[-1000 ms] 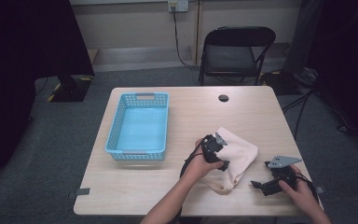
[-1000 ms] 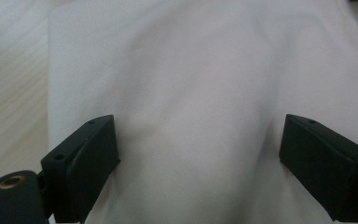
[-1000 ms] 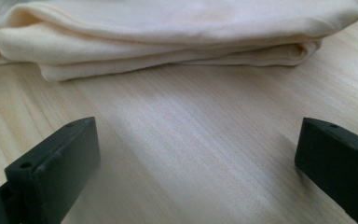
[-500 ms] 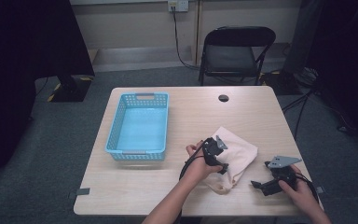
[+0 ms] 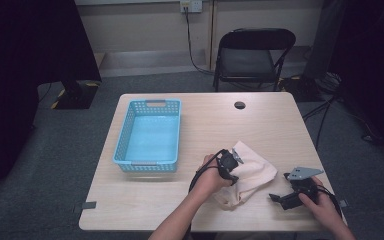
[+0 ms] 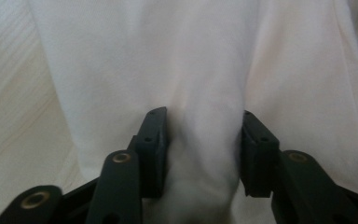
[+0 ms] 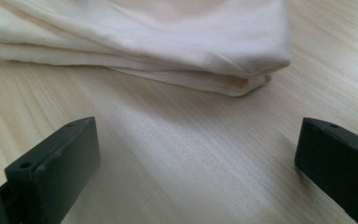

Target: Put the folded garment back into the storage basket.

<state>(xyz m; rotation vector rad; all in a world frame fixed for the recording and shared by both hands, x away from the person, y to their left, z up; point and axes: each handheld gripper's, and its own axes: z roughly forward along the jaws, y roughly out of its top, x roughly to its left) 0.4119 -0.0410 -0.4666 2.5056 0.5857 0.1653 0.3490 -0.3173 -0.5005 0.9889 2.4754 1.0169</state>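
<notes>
A cream cloth (image 5: 254, 172) lies folded and rumpled on the wooden table (image 5: 260, 125), near its front right. My left gripper (image 5: 230, 166) rests on the cloth's left part. In the left gripper view its jaws (image 6: 203, 149) pinch a raised ridge of the cloth (image 6: 191, 60) between them. My right gripper (image 5: 279, 198) sits low on the table just right of the cloth, held by a hand. In the right gripper view it (image 7: 196, 158) stands wide open over bare wood, with the cloth's folded edge (image 7: 233, 81) a short way ahead.
A light blue plastic basket (image 5: 121, 137) stands empty on the table's left half. A dark cable hole (image 5: 239, 105) sits near the far edge. A black folding chair (image 5: 252, 55) stands behind the table. Bare wood lies between basket and cloth.
My left gripper has slid a little toward the near edge along the cloth, bunching it. The right gripper has stayed put.
</notes>
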